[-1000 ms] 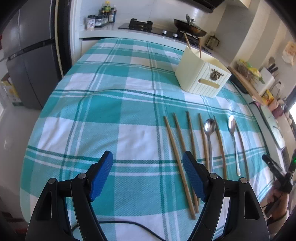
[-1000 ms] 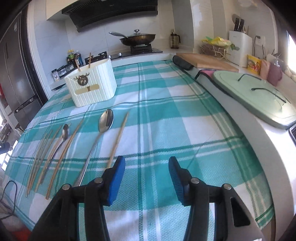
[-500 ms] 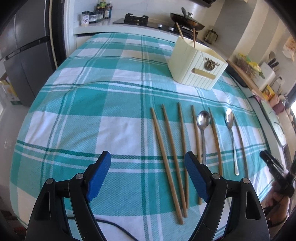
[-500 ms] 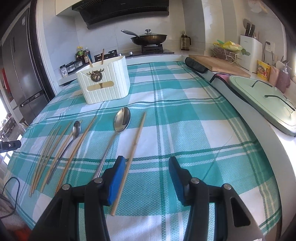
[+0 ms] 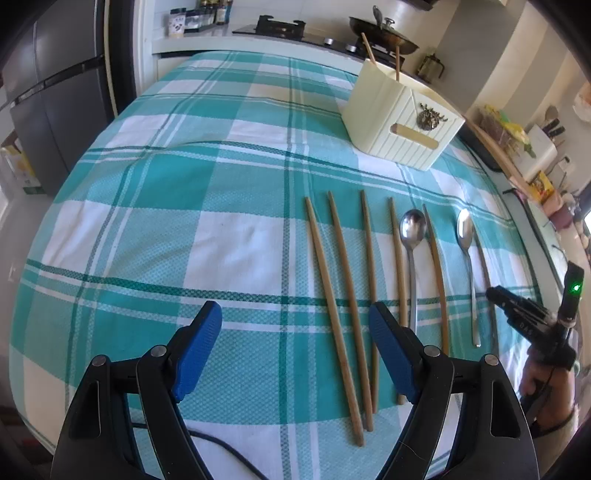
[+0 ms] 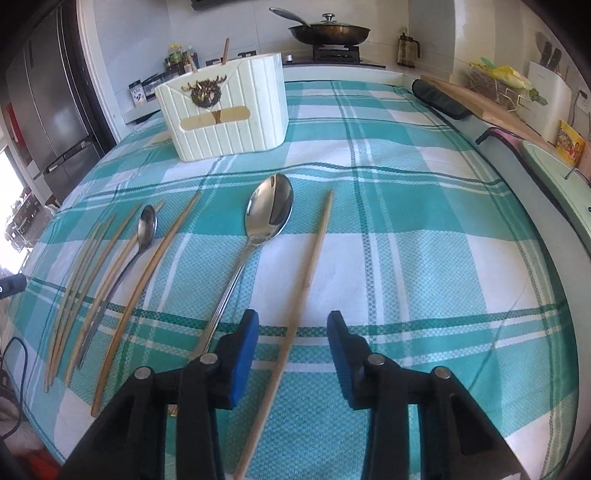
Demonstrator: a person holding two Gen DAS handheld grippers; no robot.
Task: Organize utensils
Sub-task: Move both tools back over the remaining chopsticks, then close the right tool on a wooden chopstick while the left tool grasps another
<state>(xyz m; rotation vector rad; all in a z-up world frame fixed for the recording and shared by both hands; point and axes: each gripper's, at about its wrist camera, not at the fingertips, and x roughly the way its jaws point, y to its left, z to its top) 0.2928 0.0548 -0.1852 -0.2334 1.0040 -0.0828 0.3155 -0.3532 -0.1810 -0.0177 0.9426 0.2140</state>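
Several wooden chopsticks (image 5: 332,295) and two steel spoons lie in a row on the teal checked tablecloth (image 5: 184,206). A cream utensil holder (image 5: 399,118) with two chopsticks in it stands behind them; it also shows in the right wrist view (image 6: 225,110). My left gripper (image 5: 295,343) is open and empty, low over the cloth, left of the row. My right gripper (image 6: 291,350) is open with the rightmost chopstick (image 6: 303,295) lying between its jaws, untouched. The large spoon (image 6: 266,221) lies just left of it, and a smaller spoon (image 6: 144,229) lies farther left.
A stove with a wok (image 6: 328,33) and spice jars (image 5: 199,14) stand on the counter behind the table. A fridge (image 5: 48,103) is at the left. A cutting board (image 6: 480,96) and green lid (image 6: 554,173) lie right of the table. A black cable (image 5: 229,450) trails at the front edge.
Both grippers have moved forward and lower toward the utensils. The right gripper has shifted left so the rightmost chopstick now lies between its jaws. Both stay open.
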